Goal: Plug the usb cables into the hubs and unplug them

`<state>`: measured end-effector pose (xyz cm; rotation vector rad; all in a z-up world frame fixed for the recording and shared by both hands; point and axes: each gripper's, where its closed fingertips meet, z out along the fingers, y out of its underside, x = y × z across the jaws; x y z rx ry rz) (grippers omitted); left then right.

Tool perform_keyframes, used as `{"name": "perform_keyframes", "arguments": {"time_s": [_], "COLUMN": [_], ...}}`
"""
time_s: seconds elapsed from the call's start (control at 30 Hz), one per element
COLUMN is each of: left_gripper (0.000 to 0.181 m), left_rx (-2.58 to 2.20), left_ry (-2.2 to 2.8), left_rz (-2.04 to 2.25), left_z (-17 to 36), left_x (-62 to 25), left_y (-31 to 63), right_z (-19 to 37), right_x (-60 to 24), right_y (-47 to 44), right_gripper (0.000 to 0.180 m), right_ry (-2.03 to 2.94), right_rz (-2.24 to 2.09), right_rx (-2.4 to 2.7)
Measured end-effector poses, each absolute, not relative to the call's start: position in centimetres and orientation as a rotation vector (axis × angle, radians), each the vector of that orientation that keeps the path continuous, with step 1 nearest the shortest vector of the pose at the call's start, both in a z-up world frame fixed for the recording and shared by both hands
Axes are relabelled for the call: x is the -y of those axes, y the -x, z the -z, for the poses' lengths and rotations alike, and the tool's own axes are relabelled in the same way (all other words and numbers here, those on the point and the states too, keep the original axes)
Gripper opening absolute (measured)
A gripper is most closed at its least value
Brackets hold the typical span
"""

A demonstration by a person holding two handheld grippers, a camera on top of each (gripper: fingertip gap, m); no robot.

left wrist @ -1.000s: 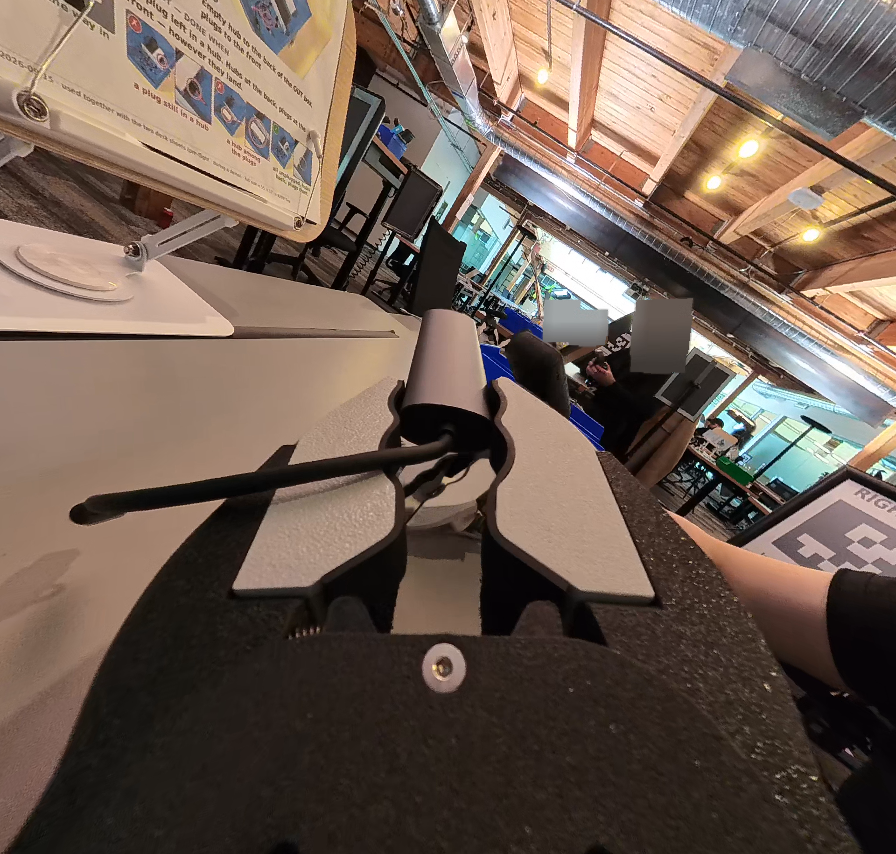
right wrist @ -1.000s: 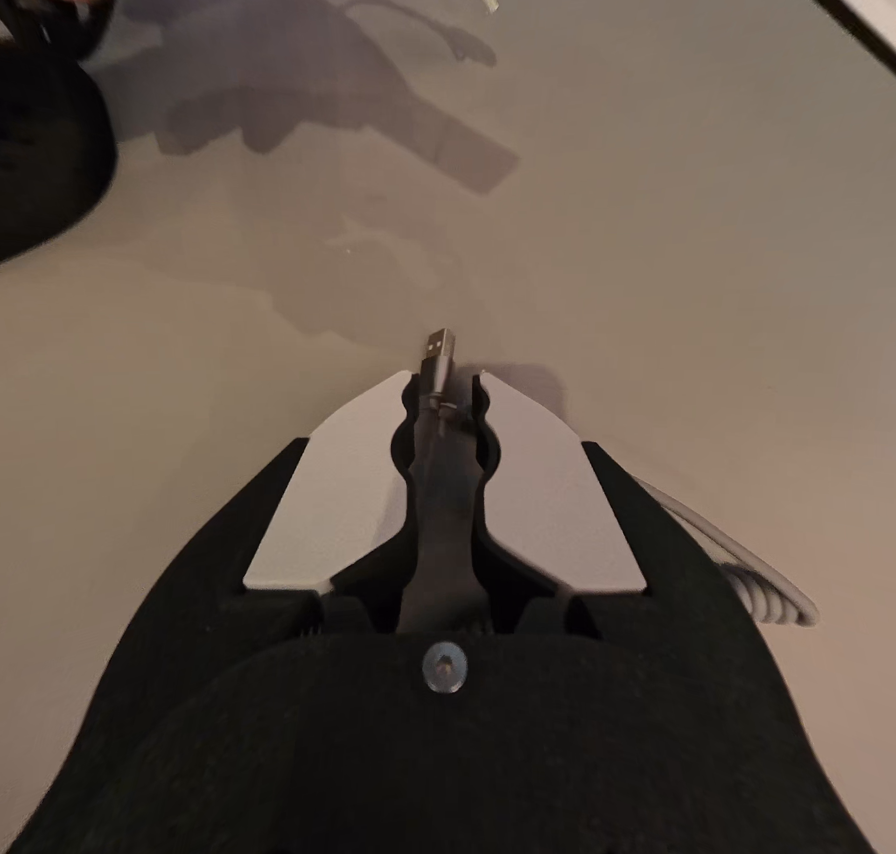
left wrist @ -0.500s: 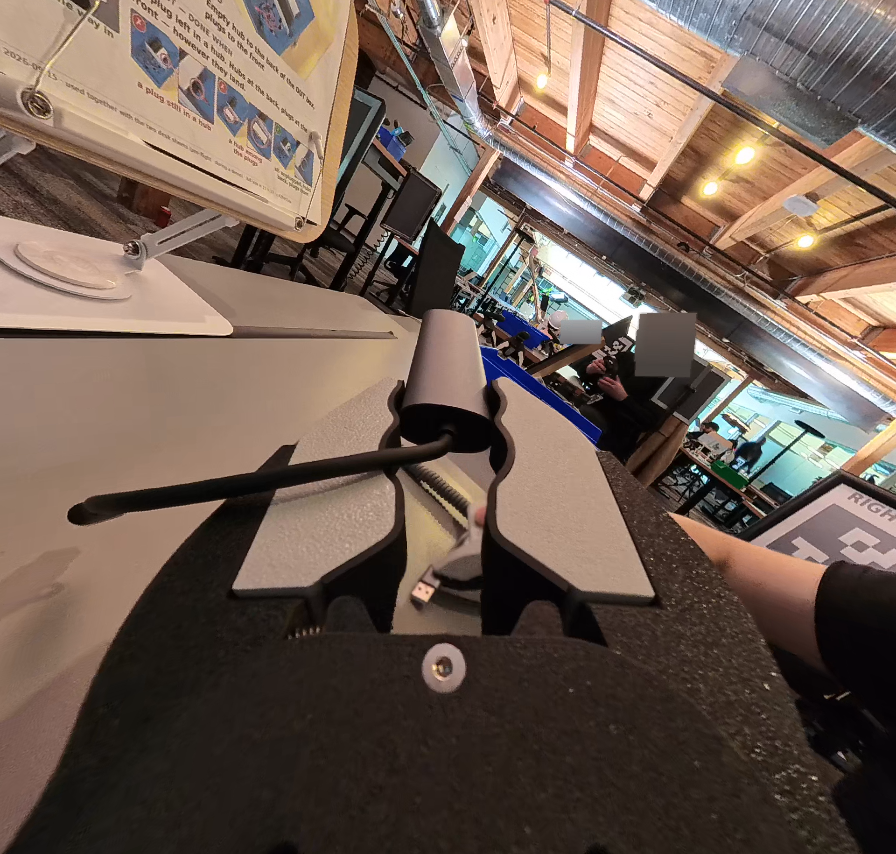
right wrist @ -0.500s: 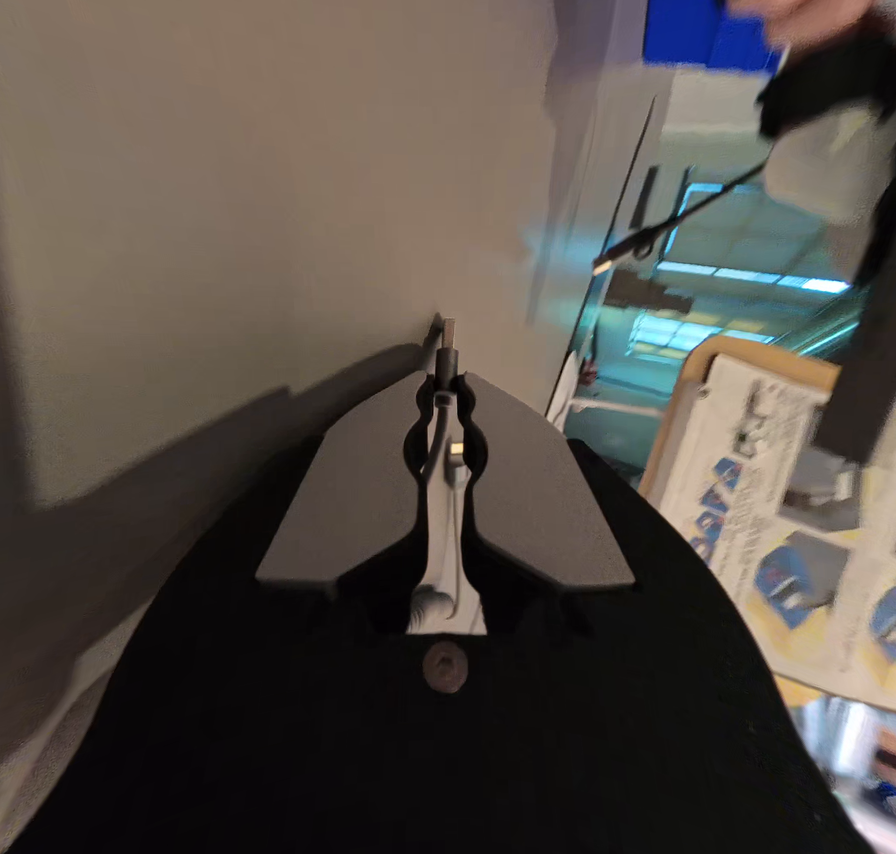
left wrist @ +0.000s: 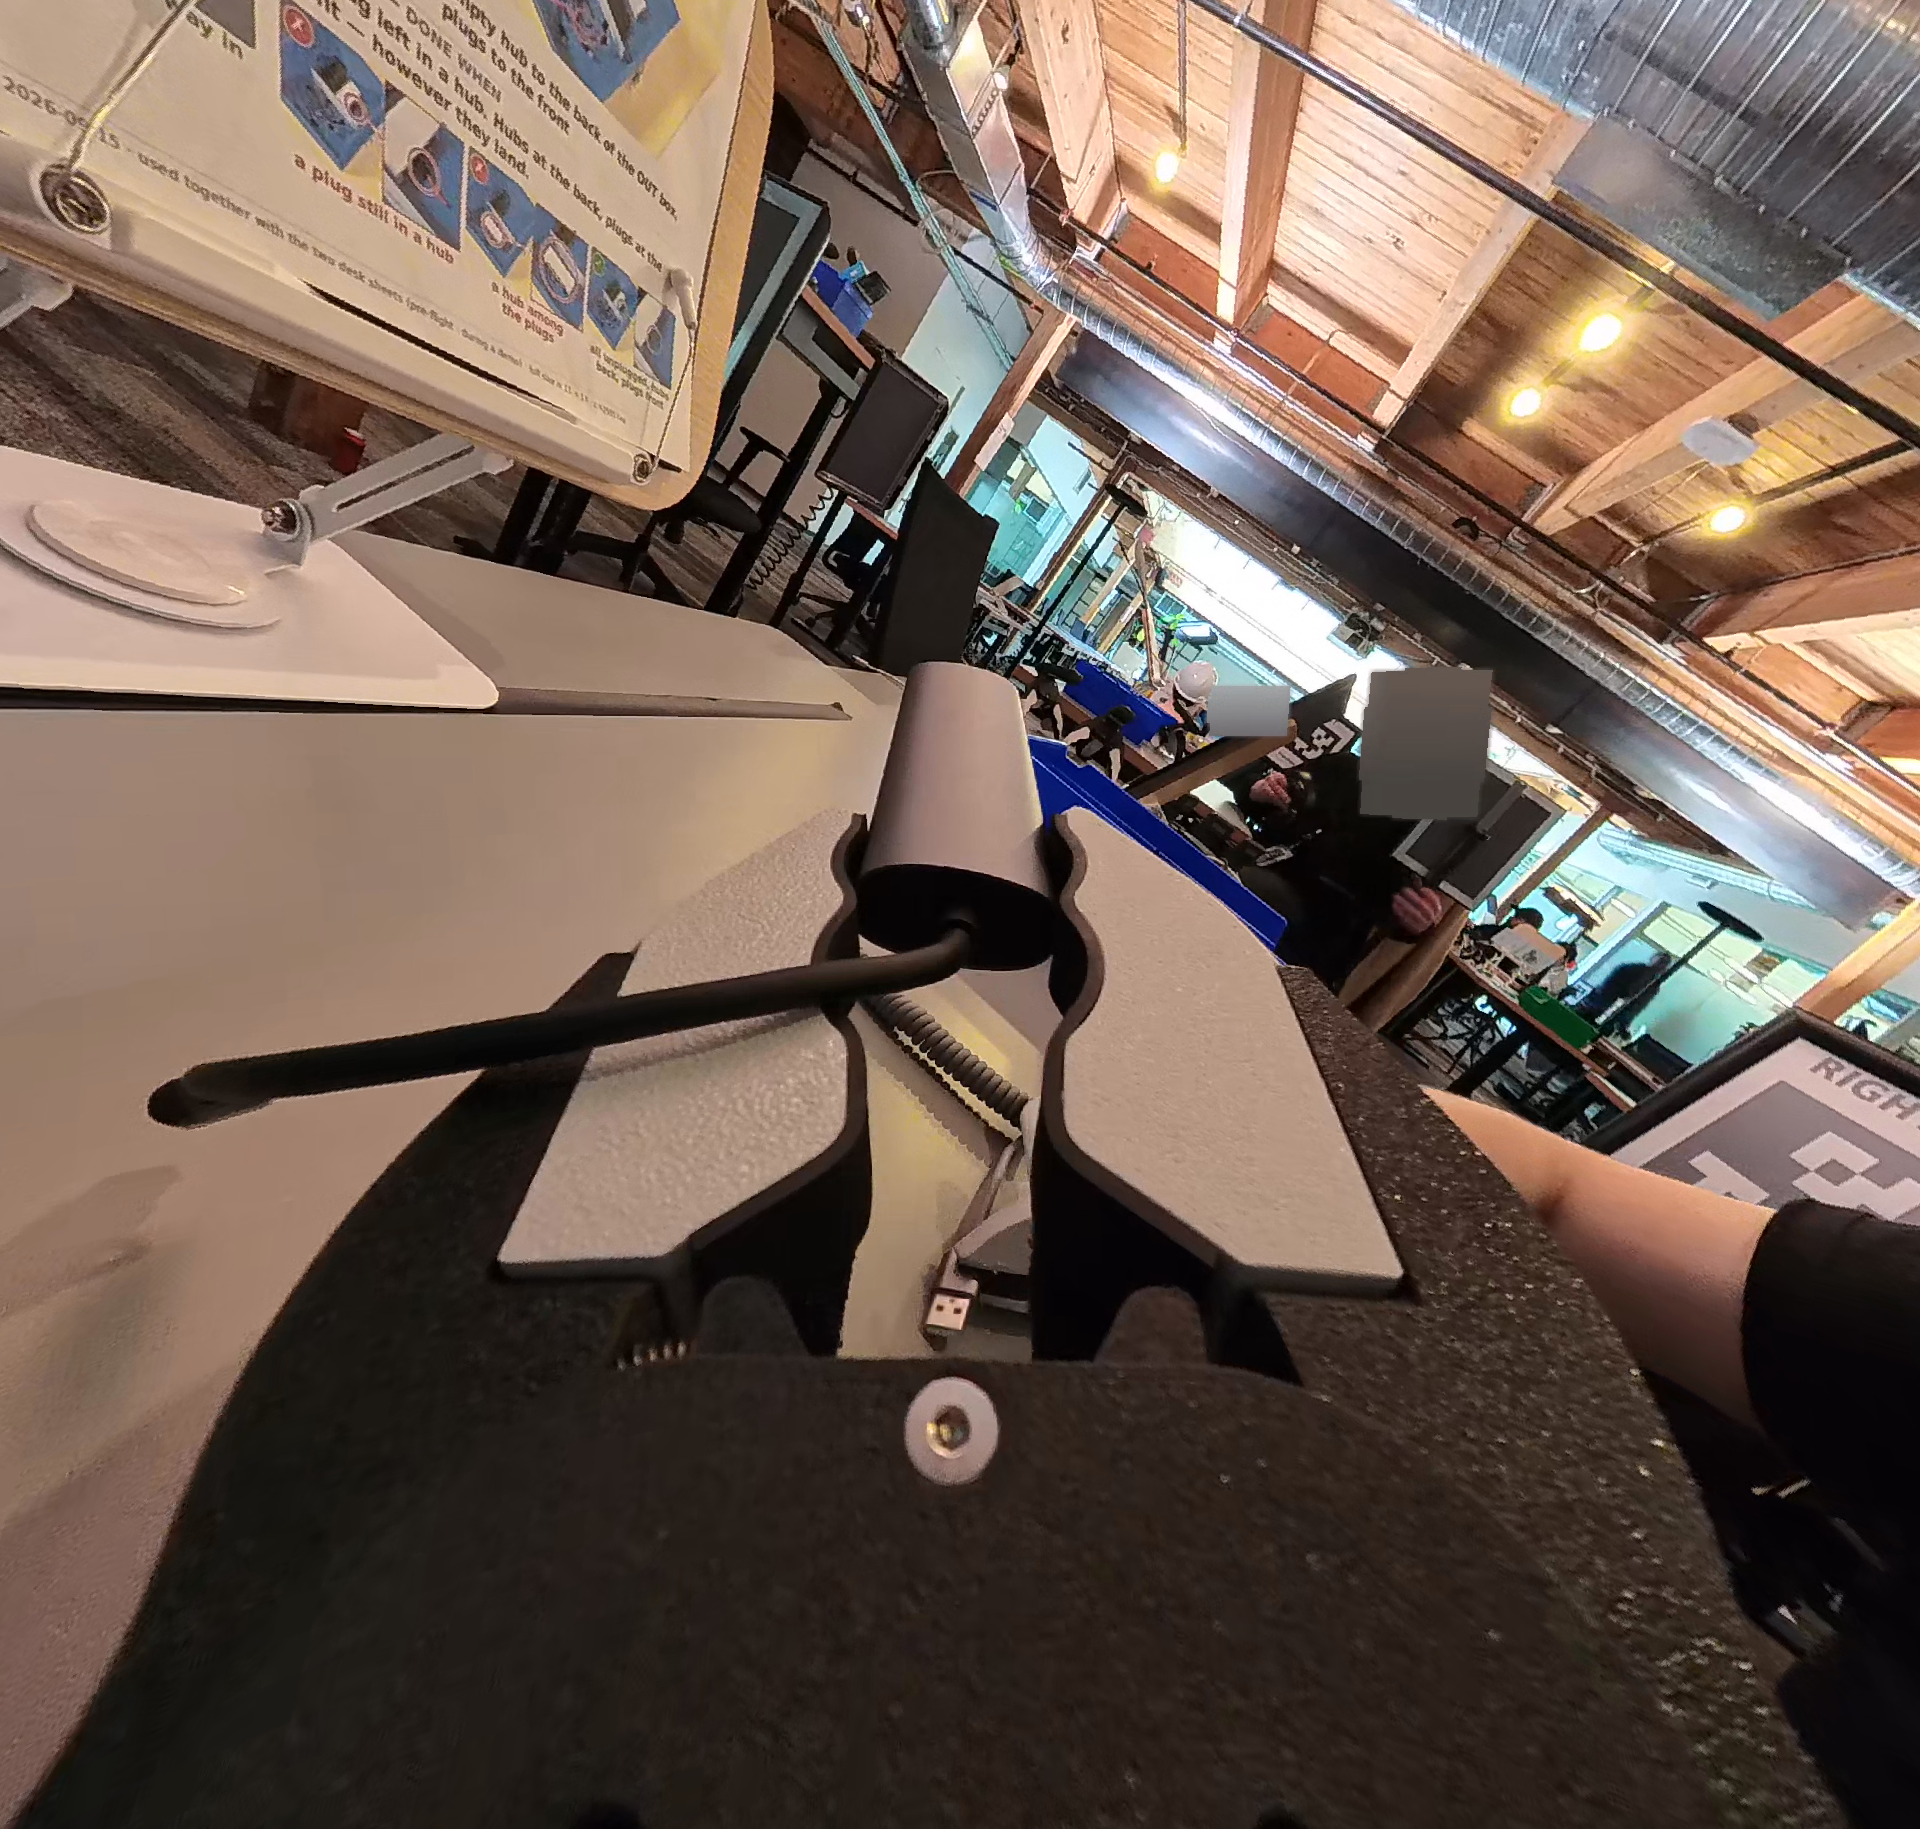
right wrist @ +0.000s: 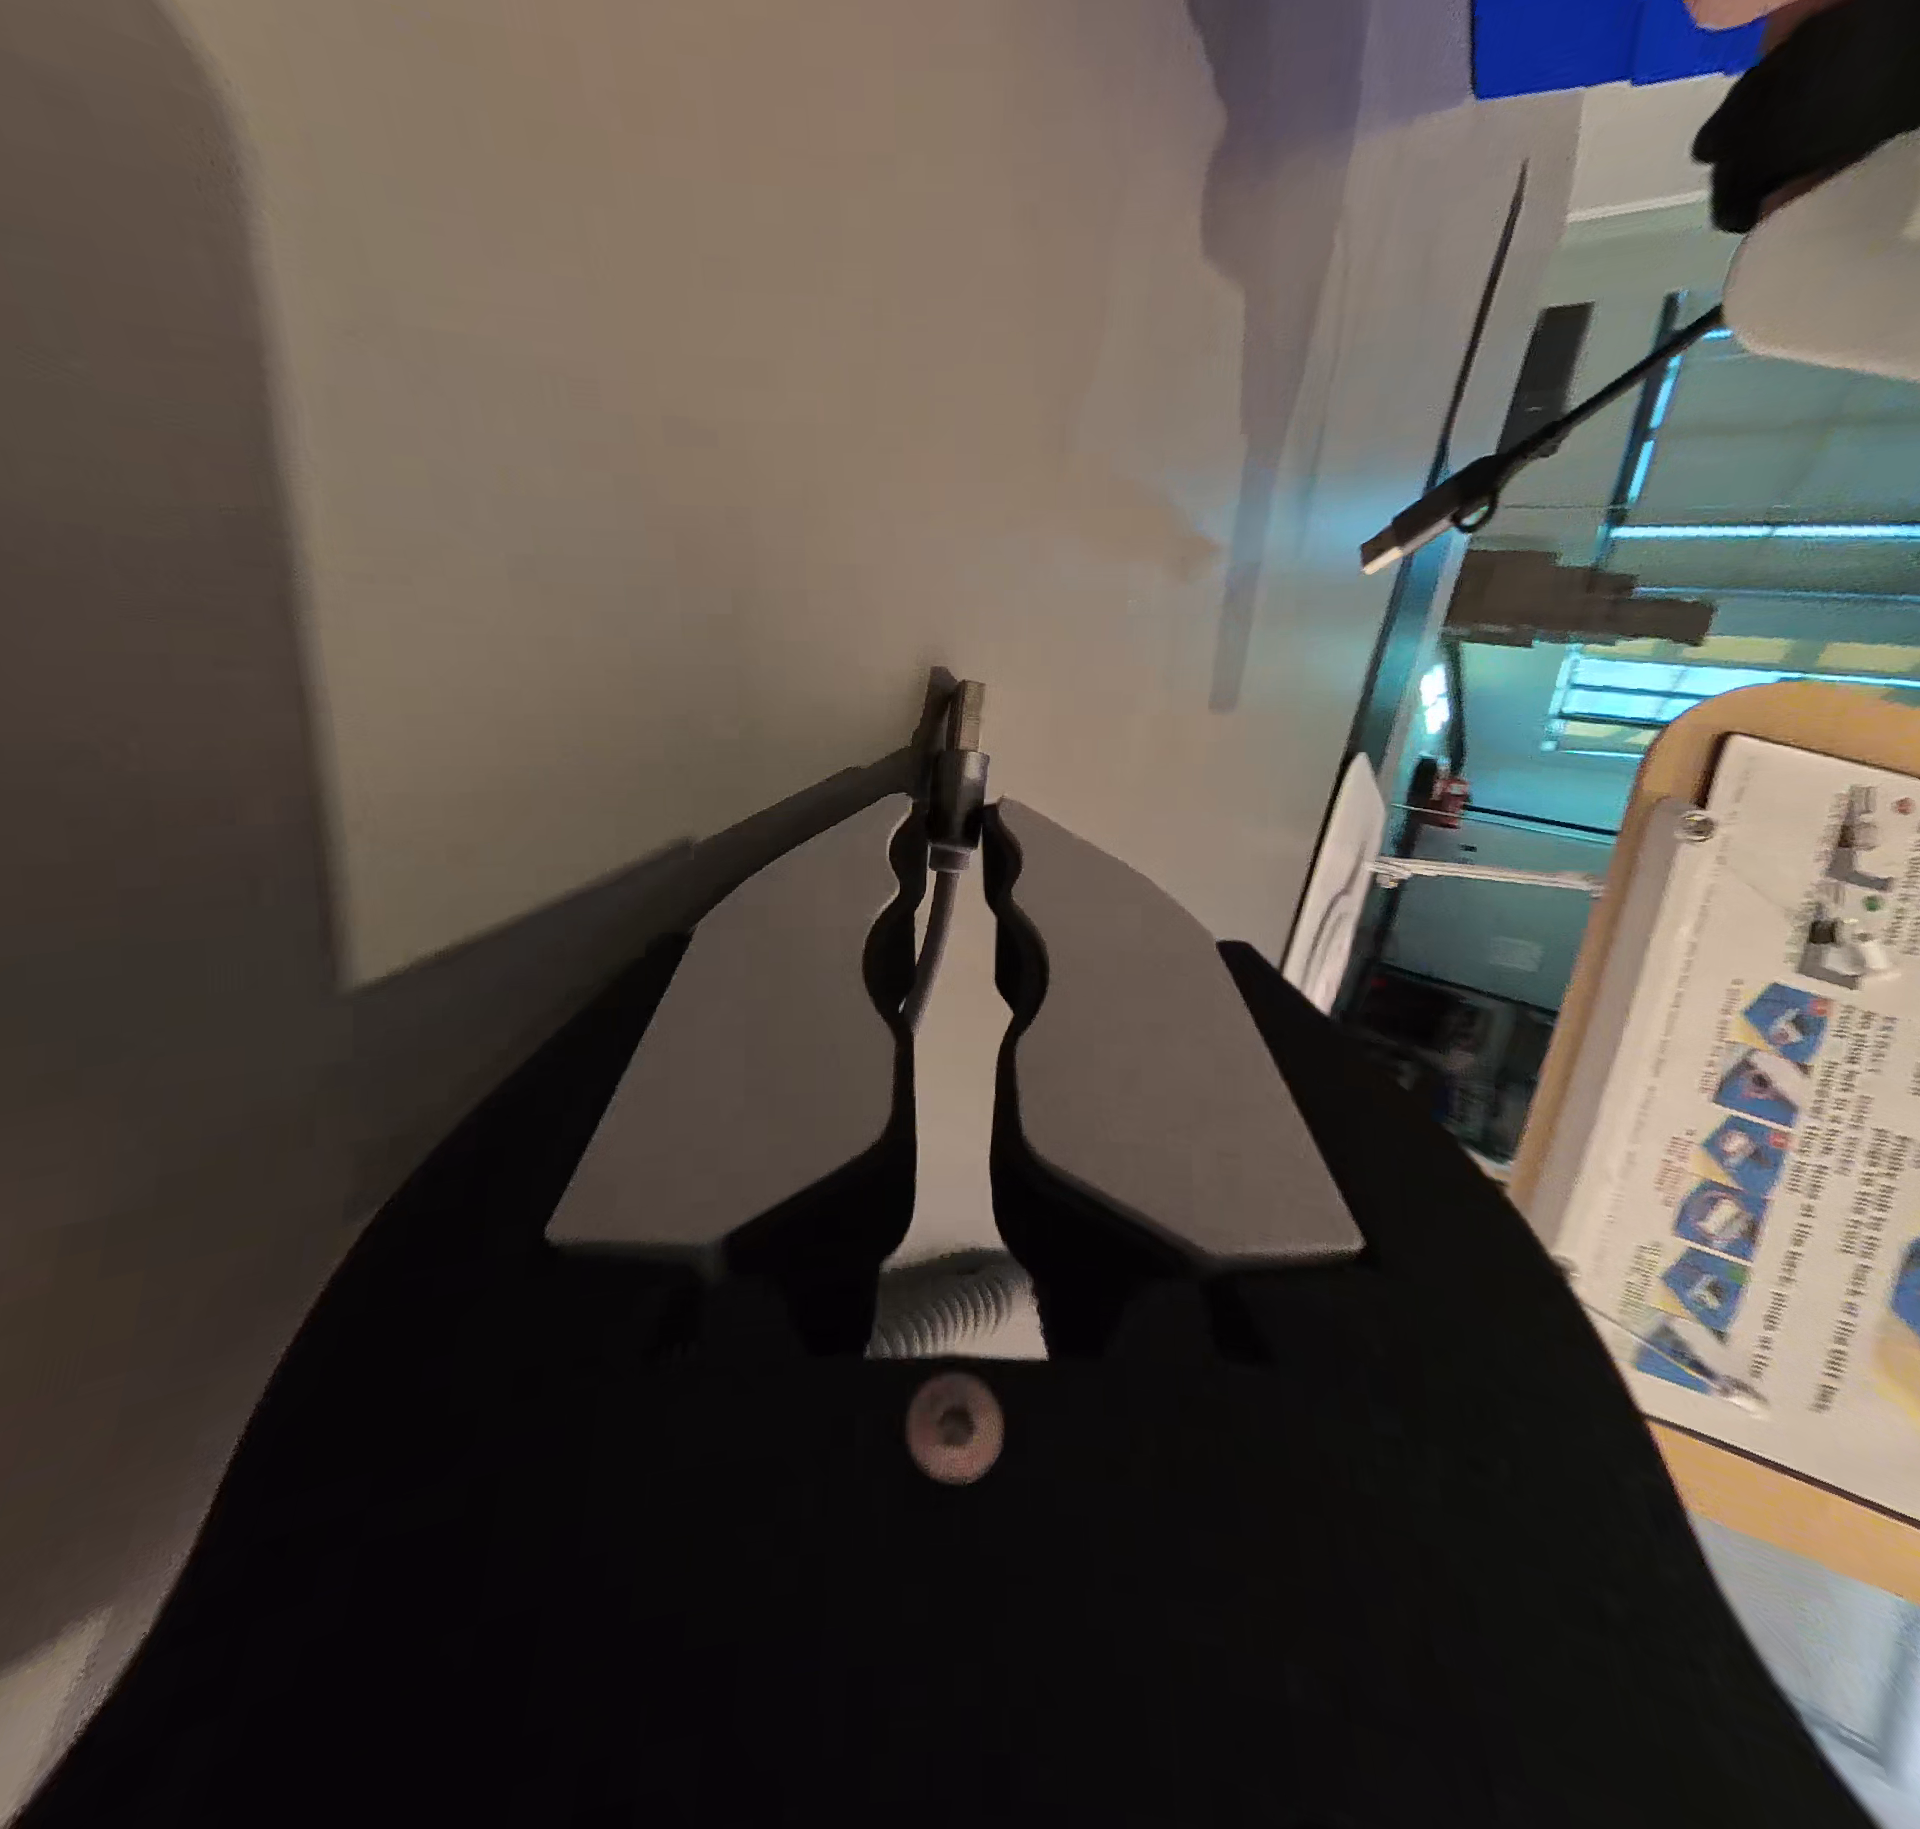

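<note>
In the left wrist view my left gripper (left wrist: 956,829) is shut on a grey USB hub (left wrist: 956,740), held above the grey table (left wrist: 364,844). The hub's black cable (left wrist: 540,1031) sticks out to the left. Through the gap between the fingers a silver USB plug (left wrist: 948,1306) on a grey coiled cable (left wrist: 951,1057) shows below. In the right wrist view my right gripper (right wrist: 958,823) is shut on that USB plug (right wrist: 964,751), tip pointing forward, close to the table (right wrist: 675,377). The hub cable's own plug (right wrist: 1403,532) hangs at the upper right.
An instruction board (left wrist: 364,117) on a white stand base (left wrist: 208,626) stands at the back left; it also shows in the right wrist view (right wrist: 1766,1104). A blue bin (left wrist: 1143,823) sits past the table edge. A person's forearm (left wrist: 1610,1229) is at the right.
My right gripper has swung round with the plug, from looking down at the table to facing sideways. The plug now shows under my left fingers. The left gripper has barely moved.
</note>
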<state>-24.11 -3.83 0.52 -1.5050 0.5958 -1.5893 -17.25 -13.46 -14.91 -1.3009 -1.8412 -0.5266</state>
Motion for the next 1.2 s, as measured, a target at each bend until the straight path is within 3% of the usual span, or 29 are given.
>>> {"name": "perform_keyframes", "arguments": {"time_s": [0.27, 0.6, 0.9, 1.2], "left_gripper": [0.032, 0.032, 0.032, 0.032], "left_rx": [-0.595, -0.606, -0.61, -0.611], "left_ry": [1.512, 1.515, 1.516, 1.514], "left_rz": [1.594, 1.597, 1.595, 1.597], "left_z": [-0.4, -0.3, -0.3, -0.4], "left_x": [3.8, 4.0, 3.9, 4.1], "left_y": [24.1, 23.9, 23.9, 23.8], "right_z": [14.6, 10.7, 13.0, 14.6], "right_x": [14.8, 11.9, 8.1, 8.8], "right_y": [17.8, 17.0, 13.4, 13.9], "right_gripper": [0.014, 0.016, 0.0, 0.0], "right_ry": [1.48, 1.916, 2.22, 2.346], "right_rz": [0.216, -0.653, -0.763, -0.921], "right_rx": [1.773, 1.355, 1.122, 0.992]}}
